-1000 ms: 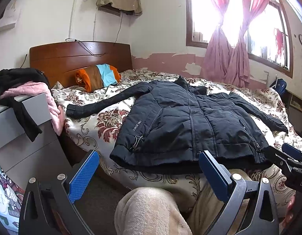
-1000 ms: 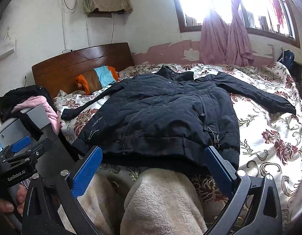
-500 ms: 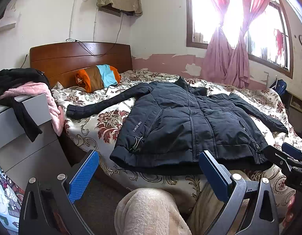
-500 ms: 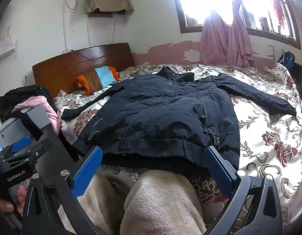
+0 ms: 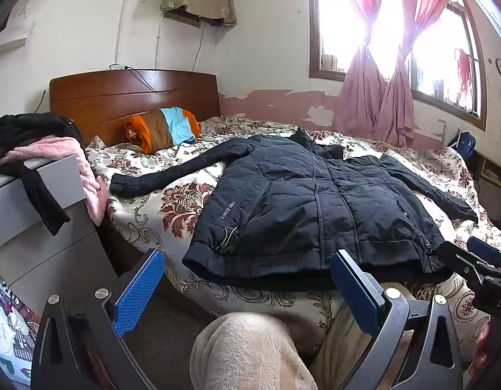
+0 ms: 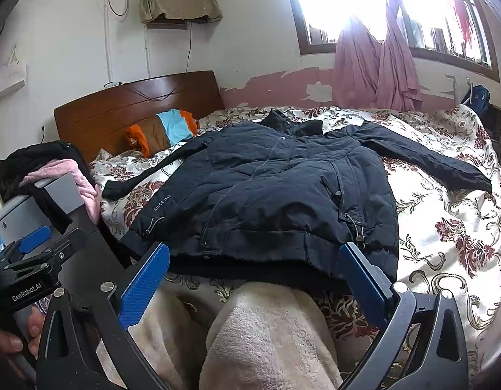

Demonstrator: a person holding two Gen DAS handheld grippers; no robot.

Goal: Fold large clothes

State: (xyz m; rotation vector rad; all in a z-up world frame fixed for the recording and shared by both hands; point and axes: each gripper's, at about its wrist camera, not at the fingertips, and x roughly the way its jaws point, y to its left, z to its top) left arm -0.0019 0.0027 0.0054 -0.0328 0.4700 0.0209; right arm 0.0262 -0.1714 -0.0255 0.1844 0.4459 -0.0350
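Left wrist view shows you one dark padded jacket (image 5: 315, 201) spread flat, front side up, on one bed (image 5: 143, 224) with a floral cover. Its two sleeves reach outward, one toward the wooden headboard (image 5: 133, 97), the other toward the window side. Collar points away from you, toward the far wall; hem lies along the near bed edge, slightly overhanging it, so the long axis runs from you toward the wall. Your left claw (image 5: 247, 289) hangs spread wide, pinching nothing, just short of the hem. Your right claw (image 6: 255, 282) is likewise spread and empty, near the hem's right half. One striped pillow (image 5: 164, 128) sits by the headboard. Clothes, perhaps two garments, are heaped on a grey cabinet (image 5: 39, 214) at left. Bare bedcover lies open to the right.
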